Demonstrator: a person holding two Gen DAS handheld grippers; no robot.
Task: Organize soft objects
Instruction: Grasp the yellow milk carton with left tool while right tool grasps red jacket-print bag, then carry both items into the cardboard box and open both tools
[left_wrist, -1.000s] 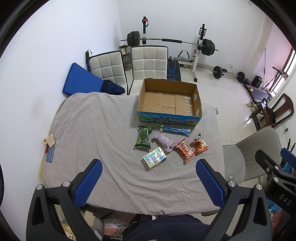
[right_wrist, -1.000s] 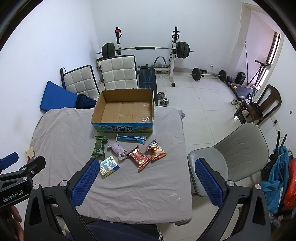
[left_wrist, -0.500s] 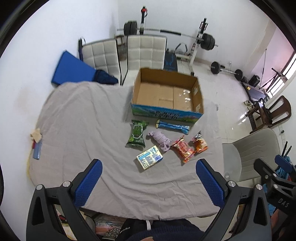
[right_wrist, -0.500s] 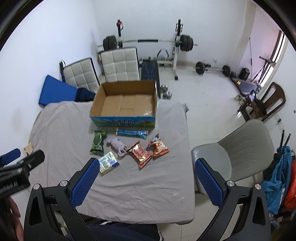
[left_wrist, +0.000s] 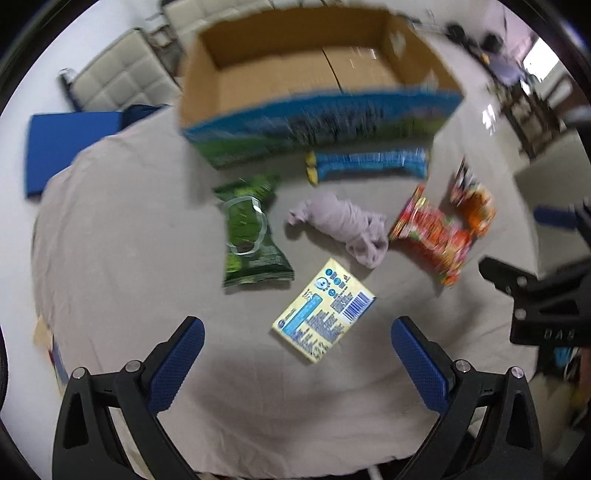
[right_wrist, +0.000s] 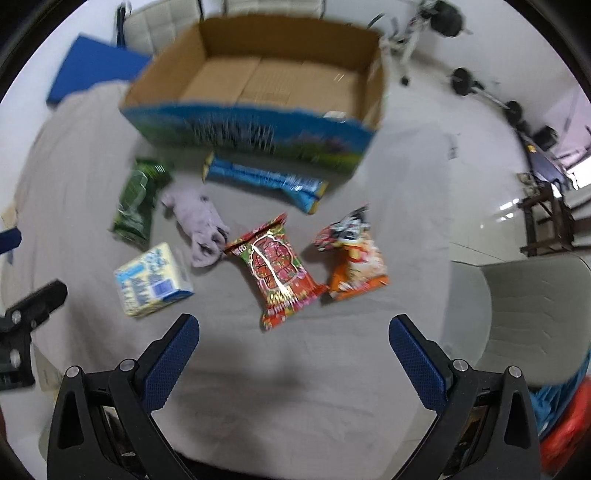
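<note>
A grey cloth covered the surface (left_wrist: 110, 229), with padded chairs (left_wrist: 118, 79) at 11 o'clock and weights (right_wrist: 465, 79) on the tiled floor. An open box (left_wrist: 306, 74) stood at 12 o'clock. Before it lay a blue pack (left_wrist: 369, 162), long axis 9-to-3, a green bag (left_wrist: 247, 236), a lilac cloth (left_wrist: 347, 225) running 10-to-4, a red bag (right_wrist: 275, 266), an orange bag (right_wrist: 354, 258) and a yellow carton (left_wrist: 325, 314). Both the left hand-held gripper (left_wrist: 295, 365) and the right hand-held gripper (right_wrist: 293, 365) hovered spread wide, empty.
</note>
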